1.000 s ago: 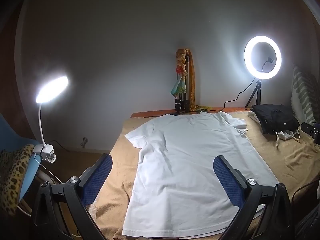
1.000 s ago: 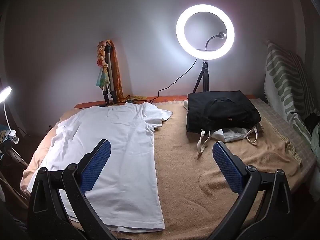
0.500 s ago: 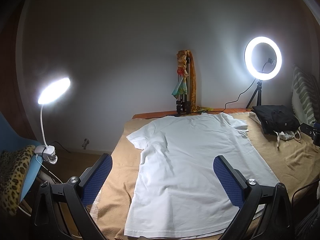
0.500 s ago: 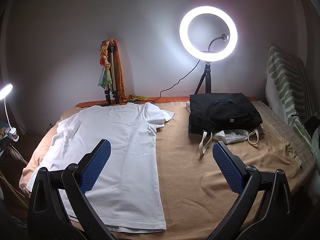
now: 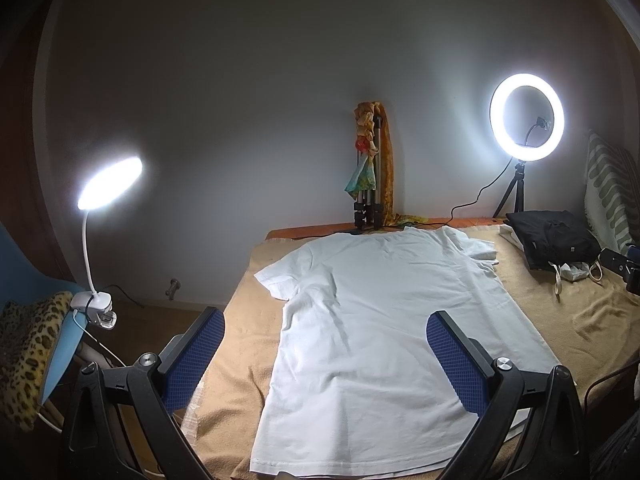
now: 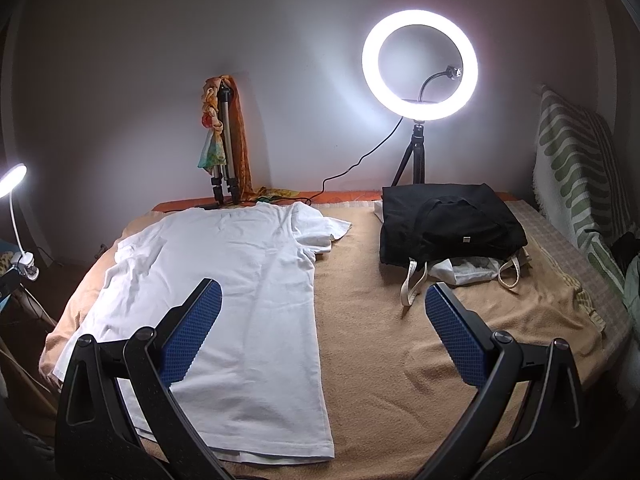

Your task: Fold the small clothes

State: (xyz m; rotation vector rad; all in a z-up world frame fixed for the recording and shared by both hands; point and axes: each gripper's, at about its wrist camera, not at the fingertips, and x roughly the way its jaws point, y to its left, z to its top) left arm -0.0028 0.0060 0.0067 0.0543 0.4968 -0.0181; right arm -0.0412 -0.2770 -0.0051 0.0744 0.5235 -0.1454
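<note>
Nearest, the left gripper (image 5: 326,354) hangs over the hem end of the white T-shirt (image 5: 384,320), jaws spread wide and holding nothing, its blue pads clear of the cloth. The right gripper (image 6: 320,330) is likewise spread wide and empty, poised above the shirt's right edge, where white cloth meets the tan blanket (image 6: 400,352).

The T-shirt lies flat and unfolded on the blanket, hem toward the grippers, collar toward the wall; one sleeve (image 5: 276,280) spreads out at the shirt's left, the other (image 6: 326,232) lies rumpled at its right (a second pale layer peeks from under the hem).

Right of the shirt, well apart from it, a black bag (image 6: 448,224) rests on a white tote (image 6: 464,272) with pale straps. Beyond the collar, a folded tripod (image 6: 226,148) draped with a coloured scarf leans at the wall. Right of that stands a lit ring light (image 6: 420,64) on a small tripod. Left of the shirt, off the bed, a clip lamp (image 5: 108,184) glows above a chair with leopard-print fabric (image 5: 24,356).
</note>
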